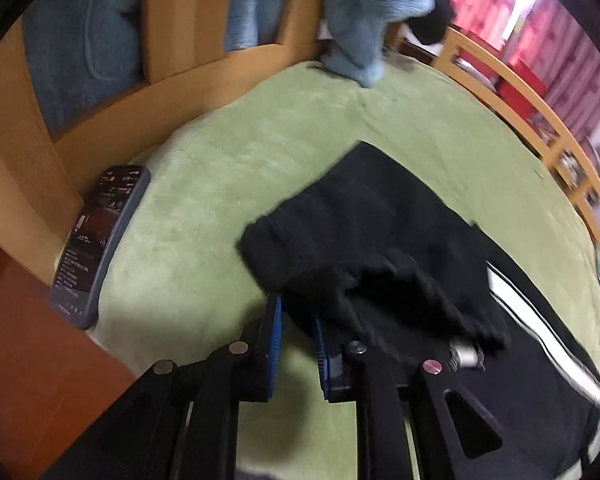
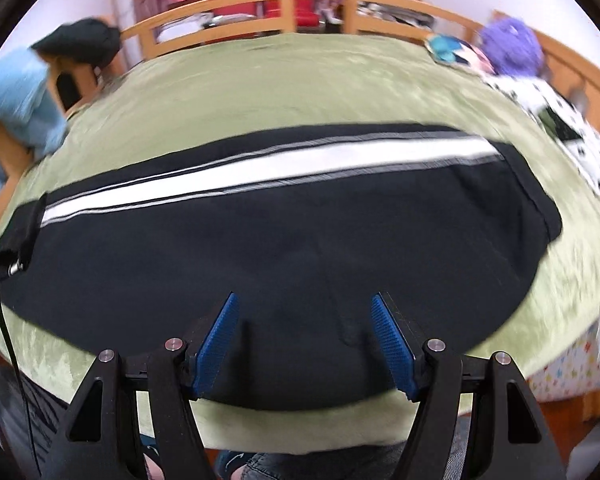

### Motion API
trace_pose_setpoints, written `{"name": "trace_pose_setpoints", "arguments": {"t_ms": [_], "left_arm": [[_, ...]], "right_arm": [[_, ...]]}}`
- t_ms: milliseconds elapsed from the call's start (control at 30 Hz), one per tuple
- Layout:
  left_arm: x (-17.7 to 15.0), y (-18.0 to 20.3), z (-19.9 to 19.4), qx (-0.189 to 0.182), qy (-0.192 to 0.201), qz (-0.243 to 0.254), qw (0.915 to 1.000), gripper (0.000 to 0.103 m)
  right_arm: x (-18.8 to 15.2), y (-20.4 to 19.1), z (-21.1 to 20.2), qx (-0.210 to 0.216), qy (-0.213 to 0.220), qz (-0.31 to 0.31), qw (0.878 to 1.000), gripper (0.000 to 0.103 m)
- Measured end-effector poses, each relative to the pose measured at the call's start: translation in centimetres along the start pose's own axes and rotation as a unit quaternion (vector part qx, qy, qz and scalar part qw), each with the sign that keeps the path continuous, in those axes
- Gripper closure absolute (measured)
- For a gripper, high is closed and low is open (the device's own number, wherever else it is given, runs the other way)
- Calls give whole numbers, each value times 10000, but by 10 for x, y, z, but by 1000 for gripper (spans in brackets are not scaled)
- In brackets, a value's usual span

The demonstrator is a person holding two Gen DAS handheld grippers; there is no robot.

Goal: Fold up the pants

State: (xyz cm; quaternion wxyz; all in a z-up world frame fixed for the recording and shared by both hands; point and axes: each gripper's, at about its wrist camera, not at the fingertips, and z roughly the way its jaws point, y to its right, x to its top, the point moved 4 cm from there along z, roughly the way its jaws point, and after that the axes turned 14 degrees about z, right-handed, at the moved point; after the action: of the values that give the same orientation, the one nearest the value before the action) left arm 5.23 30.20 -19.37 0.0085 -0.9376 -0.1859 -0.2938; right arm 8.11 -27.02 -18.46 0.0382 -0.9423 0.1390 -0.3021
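Observation:
Black pants [image 2: 284, 248] with a white side stripe [image 2: 260, 168] lie spread across a green blanket [image 2: 300, 88]. In the left wrist view one end of the pants [image 1: 360, 216] is folded over and bunched. My left gripper [image 1: 298, 312] sits at that bunched edge, its blue pads [image 1: 274, 340] a narrow gap apart. Cloth lies at the tips and drapes over the right finger, and green blanket shows between the pads lower down. My right gripper [image 2: 304, 298] hangs wide open just above the near edge of the pants, with nothing gripped. A metal drawstring tip [image 1: 466, 356] pokes out of the cloth.
A dark phone [image 1: 96, 240] lies at the blanket's left edge by the wooden bed frame [image 1: 180, 12]. A light blue garment [image 1: 364, 20] hangs at the far end. A purple plush [image 2: 508, 48] and a spotted cloth [image 2: 572, 136] sit at the right. A person's jeans [image 2: 260, 464] are below.

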Motion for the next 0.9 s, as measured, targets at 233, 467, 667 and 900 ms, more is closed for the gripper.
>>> {"name": "trace_pose_setpoints", "arguments": {"t_ms": [233,467,667,900], "left_arm": [[-12,67,-49,-1349,317,930,9860,49],[-8,133,-12,-2225,155,841,9712,49],[-5,132,35,-2327,70,123,9725,49],[5,132,57,-2030,-54,-123,9791,93]], "right_arm": [[2,-14,5,132,-110,-20,9999,35],[-6,2,3,82,-176,122,9997,35],[-17,30,-1,-221,-251,318,9989,35],[-16,45,11,-423,-445,664,9959,35]]}}
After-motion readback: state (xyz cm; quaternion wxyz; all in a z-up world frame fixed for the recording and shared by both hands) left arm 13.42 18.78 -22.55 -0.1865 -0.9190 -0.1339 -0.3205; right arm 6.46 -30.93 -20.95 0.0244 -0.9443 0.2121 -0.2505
